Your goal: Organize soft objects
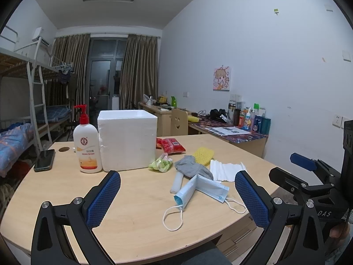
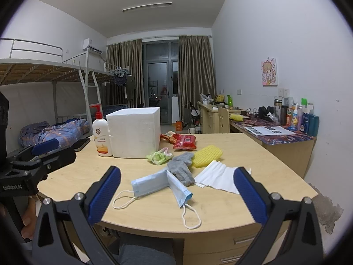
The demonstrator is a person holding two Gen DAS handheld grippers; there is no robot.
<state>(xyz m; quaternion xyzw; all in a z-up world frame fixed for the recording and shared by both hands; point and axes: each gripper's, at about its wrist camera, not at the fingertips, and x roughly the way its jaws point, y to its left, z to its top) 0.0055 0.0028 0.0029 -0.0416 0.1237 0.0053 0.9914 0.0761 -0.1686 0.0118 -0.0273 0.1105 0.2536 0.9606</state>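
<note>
— Dorm room, then? Bunk beds (image 2: 44, 70) on one side, brown curtains (image 1: 136, 70) at the far door, a cartoon picture (image 1: 222, 78) on the wall.

— Yes, and a pale wooden table (image 1: 136, 209) up close. On it sit a white foam box (image 1: 128, 139), a lotion bottle (image 1: 87, 148) with a red pump, and a phone (image 1: 44, 160).

— Where are the soft things?

— Right of the box: two blue face masks (image 2: 163, 183) crossed, a grey sock (image 2: 182, 170), a yellow sponge (image 2: 206, 155), a white cloth (image 2: 220, 176), red snack packets (image 2: 184, 142).

— Any writing?

— "GenRobot.AI" and "DAS" on the gripper bodies; the bottle label is unreadable.

— The grippers?

— Left gripper (image 1: 176, 198) and right gripper (image 2: 176, 196) both spread wide, holding nothing, above the near table edge.
</note>
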